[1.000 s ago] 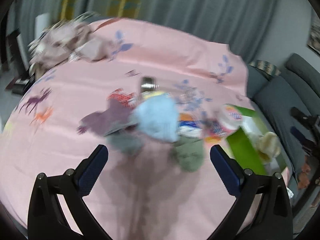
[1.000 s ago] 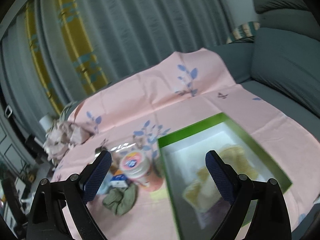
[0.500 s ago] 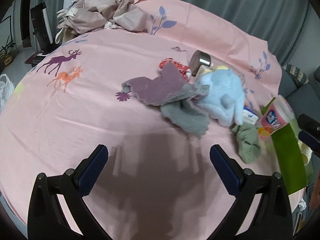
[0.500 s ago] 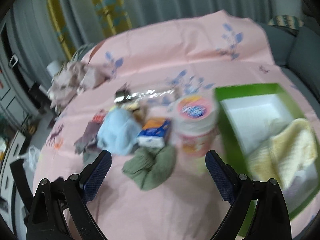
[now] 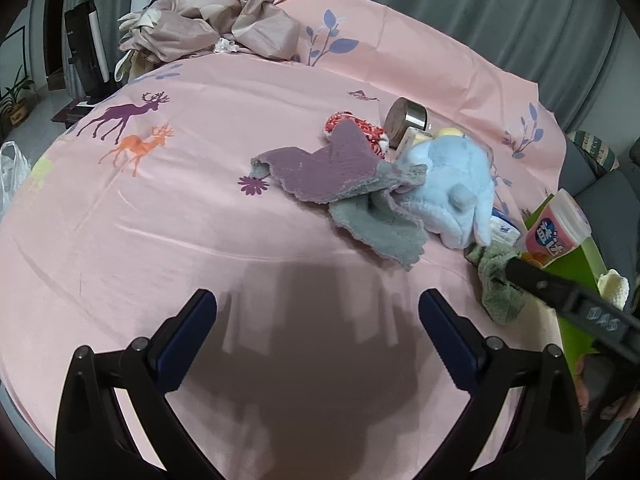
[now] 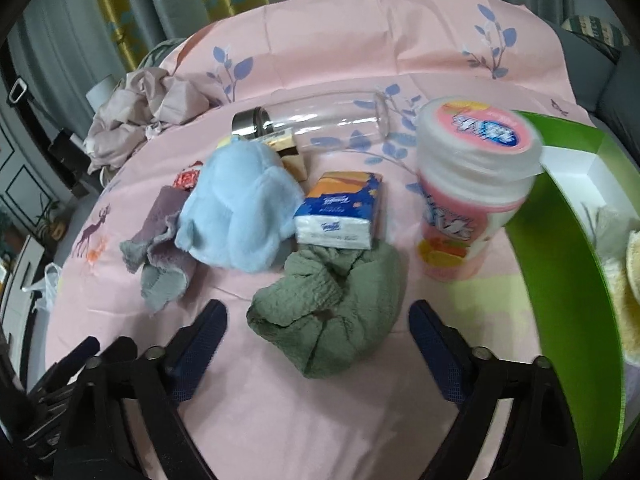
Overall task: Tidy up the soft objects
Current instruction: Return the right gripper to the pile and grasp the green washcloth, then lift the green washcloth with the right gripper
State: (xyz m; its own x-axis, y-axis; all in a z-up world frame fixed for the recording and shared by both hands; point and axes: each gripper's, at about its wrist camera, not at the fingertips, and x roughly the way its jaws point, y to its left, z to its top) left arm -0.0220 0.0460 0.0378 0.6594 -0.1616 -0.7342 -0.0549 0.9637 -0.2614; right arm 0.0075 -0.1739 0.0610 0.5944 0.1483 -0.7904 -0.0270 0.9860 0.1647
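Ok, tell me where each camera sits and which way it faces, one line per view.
Left wrist: on the left gripper, angled down at bare pink cloth; its open fingers show, the right gripper's black finger at right.
Right wrist: on the right gripper, angled down at the green cloth; fingers open, just been closing.
Shared: blue plush, green cloth, pink jar.

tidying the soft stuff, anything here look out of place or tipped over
Yes. A clear glass bottle with a steel cap lies on its side on the pink sheet, behind the blue plush. It and the tissue pack are hard goods mixed into the soft pile.
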